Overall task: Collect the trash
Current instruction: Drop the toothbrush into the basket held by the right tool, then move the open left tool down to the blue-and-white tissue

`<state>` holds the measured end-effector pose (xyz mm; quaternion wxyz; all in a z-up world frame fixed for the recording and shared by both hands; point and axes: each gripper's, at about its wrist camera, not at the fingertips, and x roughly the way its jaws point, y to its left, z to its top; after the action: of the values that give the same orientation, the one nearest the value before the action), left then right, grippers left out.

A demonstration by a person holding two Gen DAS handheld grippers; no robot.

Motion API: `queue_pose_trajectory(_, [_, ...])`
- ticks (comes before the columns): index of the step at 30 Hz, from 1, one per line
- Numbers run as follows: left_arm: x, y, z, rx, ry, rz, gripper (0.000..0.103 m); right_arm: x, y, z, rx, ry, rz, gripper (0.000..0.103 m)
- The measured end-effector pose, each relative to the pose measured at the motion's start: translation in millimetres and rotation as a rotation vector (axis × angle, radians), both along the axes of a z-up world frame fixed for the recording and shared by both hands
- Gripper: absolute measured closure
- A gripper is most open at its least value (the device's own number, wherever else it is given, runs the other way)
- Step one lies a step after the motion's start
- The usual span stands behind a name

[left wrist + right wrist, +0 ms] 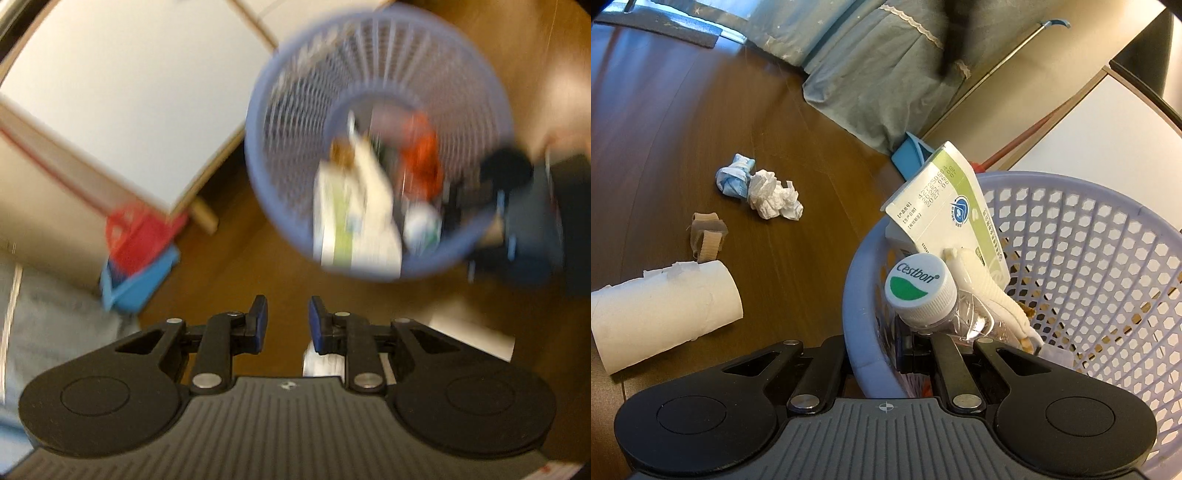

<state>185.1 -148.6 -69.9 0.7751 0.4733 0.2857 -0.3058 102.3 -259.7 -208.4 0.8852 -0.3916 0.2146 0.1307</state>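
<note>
A lavender mesh basket (1082, 258) holds a green-and-white carton (945, 206), a clear bottle with a white Cestbon cap (918, 286) and other scraps. My right gripper (875, 350) is shut on the basket's near rim, one finger outside and one inside. On the wooden floor to the left lie a crumpled white tissue (774, 199), a balled blue mask (733, 179), a beige elastic band (707, 238) and a cardboard tube (665, 314). In the blurred left wrist view, my left gripper (287, 317) is open and empty, below the basket (295, 92).
A grey-green bed cover (882, 74) hangs at the back. A blue dustpan (136, 277) and a red brush (136, 236) lean by a white board (129, 92). A white paper (472, 328) lies on the floor under the left gripper.
</note>
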Motion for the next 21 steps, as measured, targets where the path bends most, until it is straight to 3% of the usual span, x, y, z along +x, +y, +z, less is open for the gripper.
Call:
queue_pose_trajectory(4, [-4.4, 50.3, -18.5, 0.025, 0.058, 0.109, 0.082, 0.0, 0.0, -0.3, -0.006, 0.000, 0.002, 0.099])
queue_pose_trajectory(9, [-12.8, 81.9, -42.5, 0.057, 0.073, 0.149, 0.082, -0.1, 0.3, -2.3, -0.012, 0.000, 0.001, 0.099])
queue_pose_trajectory(21, [-7.3, 91.1, -88.0, 0.047, 0.143, 0.152, 0.077, -2.1, 0.6, -4.7, -0.022, 0.002, 0.003, 0.099])
